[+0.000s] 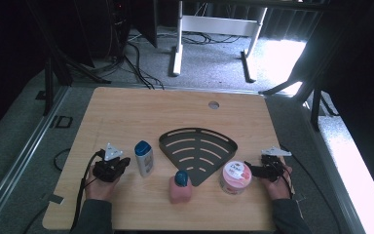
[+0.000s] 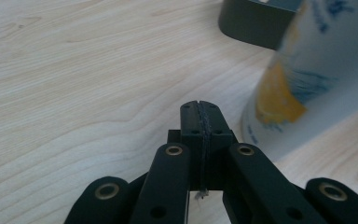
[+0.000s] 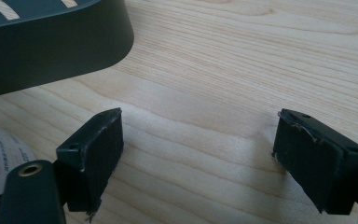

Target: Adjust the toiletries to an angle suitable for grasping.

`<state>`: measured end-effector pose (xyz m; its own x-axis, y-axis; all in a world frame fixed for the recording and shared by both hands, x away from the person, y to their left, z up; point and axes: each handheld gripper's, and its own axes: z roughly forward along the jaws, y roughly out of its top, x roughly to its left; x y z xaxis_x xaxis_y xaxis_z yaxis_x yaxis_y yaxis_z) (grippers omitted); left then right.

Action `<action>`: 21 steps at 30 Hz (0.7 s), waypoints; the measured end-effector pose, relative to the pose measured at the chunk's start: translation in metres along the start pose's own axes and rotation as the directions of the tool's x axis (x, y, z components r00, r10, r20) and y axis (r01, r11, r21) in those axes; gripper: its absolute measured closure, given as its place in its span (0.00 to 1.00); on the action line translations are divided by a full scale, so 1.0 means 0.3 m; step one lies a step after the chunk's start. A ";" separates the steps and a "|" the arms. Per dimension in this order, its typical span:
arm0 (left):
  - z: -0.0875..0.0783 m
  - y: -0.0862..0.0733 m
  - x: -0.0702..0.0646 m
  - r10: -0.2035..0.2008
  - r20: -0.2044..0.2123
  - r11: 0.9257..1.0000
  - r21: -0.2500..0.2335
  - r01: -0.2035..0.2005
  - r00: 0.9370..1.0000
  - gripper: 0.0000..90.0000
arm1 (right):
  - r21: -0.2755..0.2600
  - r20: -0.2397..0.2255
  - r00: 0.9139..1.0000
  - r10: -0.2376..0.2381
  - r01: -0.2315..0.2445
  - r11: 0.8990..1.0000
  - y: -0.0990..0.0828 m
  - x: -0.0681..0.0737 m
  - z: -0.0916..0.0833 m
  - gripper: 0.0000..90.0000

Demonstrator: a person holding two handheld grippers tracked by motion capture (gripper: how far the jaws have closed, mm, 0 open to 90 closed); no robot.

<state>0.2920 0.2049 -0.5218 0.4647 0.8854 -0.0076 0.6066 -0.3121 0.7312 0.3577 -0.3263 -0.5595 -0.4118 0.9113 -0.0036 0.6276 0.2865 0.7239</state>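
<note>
In the left gripper view my left gripper [image 2: 200,122] is shut, its two pads pressed together with nothing between them, low over the wood. From above, the left gripper [image 1: 122,165] lies just left of a standing white bottle with a blue cap [image 1: 144,158]; that bottle [image 2: 314,79] looms close on the right. My right gripper [image 3: 198,158] is open and empty, jaws wide apart over bare wood. In the high view the right gripper [image 1: 251,169] sits right beside a pink jar with a white lid [image 1: 235,177].
A black slotted corner shelf [image 1: 198,148] lies at the table's middle; its dark wall [image 3: 51,46] rises close to the right gripper. A pink bottle with a blue cap [image 1: 180,186] stands near the front edge. The wooden table [image 1: 126,112] has free room at the back.
</note>
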 end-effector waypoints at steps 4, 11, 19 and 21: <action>-0.007 -0.005 -0.018 0.018 0.010 1.000 0.006 -0.018 1.000 1.00 | 0.000 0.000 1.000 0.000 0.000 1.000 0.000 0.000 0.000 0.17; -0.018 -0.023 -0.053 0.044 0.028 0.999 0.020 -0.045 0.999 1.00 | 0.000 0.000 1.000 0.000 0.000 1.000 0.000 0.000 0.000 0.17; -0.030 -0.041 -0.072 0.054 0.046 0.998 0.024 -0.055 0.998 1.00 | 0.000 0.000 1.000 0.000 0.000 1.000 0.000 0.000 0.000 0.17; -0.033 -0.042 -0.076 0.060 0.050 0.998 0.017 -0.061 0.997 1.00 | 0.000 0.000 1.000 0.000 0.000 1.000 0.000 0.000 0.000 0.17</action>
<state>0.2673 0.1920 -0.5239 0.5321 0.8467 0.0018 0.5879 -0.3710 0.7188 0.3577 -0.3263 -0.5595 -0.4119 0.9112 -0.0034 0.6276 0.2864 0.7239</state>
